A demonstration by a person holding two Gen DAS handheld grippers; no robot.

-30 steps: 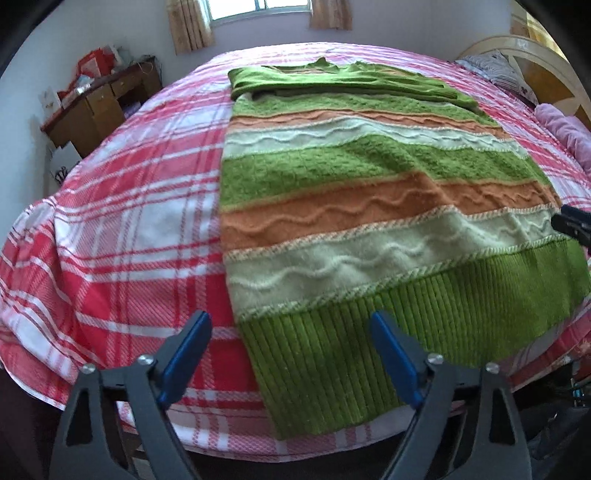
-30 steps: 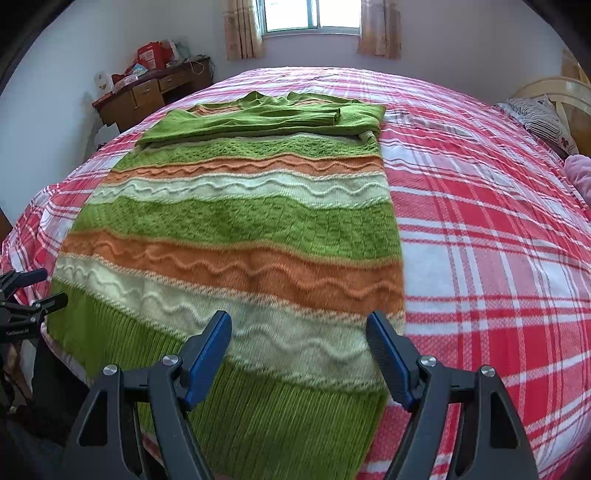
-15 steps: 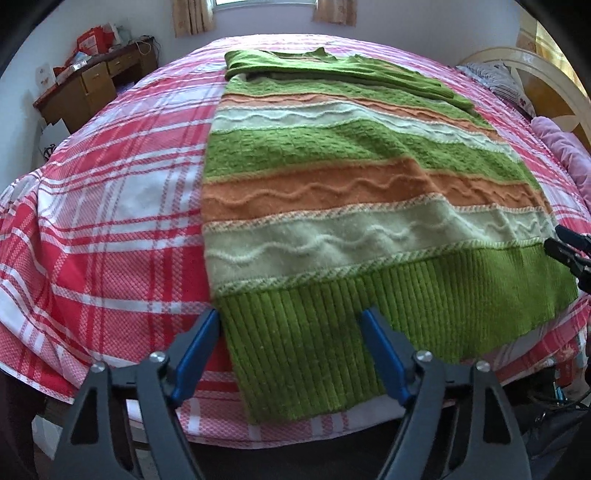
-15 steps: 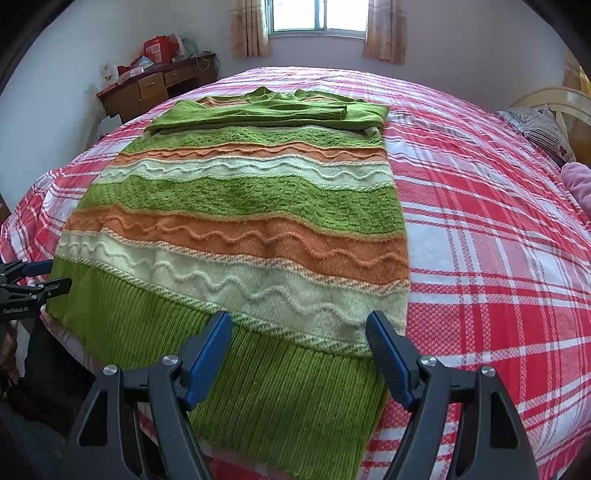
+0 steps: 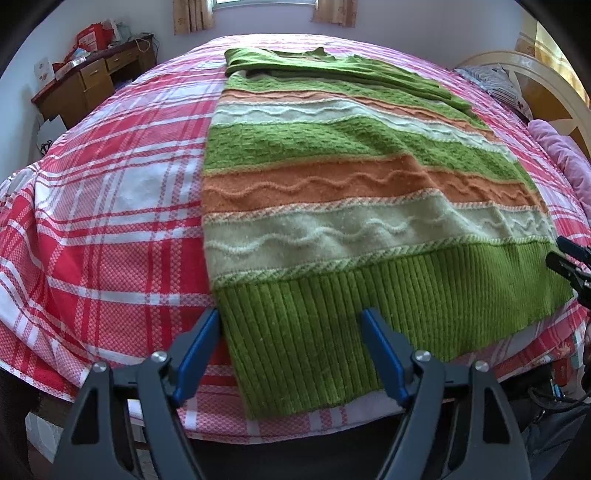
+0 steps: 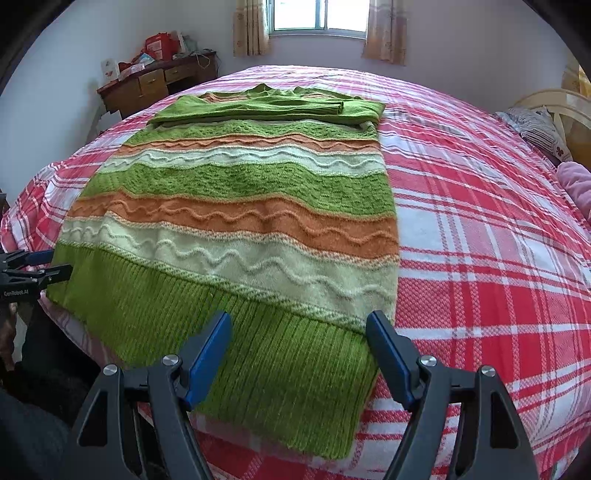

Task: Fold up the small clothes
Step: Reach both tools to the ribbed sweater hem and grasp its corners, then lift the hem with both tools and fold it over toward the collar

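A knitted sweater [image 5: 351, 192] [image 6: 251, 206] with green, orange and cream stripes lies flat on the red plaid bed [image 5: 110, 206] [image 6: 480, 240]. Its sleeves are folded across the far end. The green ribbed hem [image 5: 369, 314] reaches the bed's near edge. My left gripper [image 5: 290, 321] is open above the hem's left corner, its left fingertip right at the sweater's side edge. My right gripper [image 6: 299, 321] is open over the hem's right corner, nothing pinched. Each gripper also shows at the edge of the other view: the right gripper [image 5: 569, 258] and the left gripper [image 6: 33, 266].
A wooden desk [image 5: 92, 85] [image 6: 159, 85] with clutter stands at the back left by the wall. A cream headboard [image 5: 535, 77] with a striped pillow [image 6: 539, 129] and a pink blanket [image 5: 561, 155] lies at the right. A curtained window [image 6: 317, 18] is behind the bed.
Both grippers have come closer to the hem's corners. The left gripper's jaws have narrowed a little and tipped further down. The sweater has not moved.
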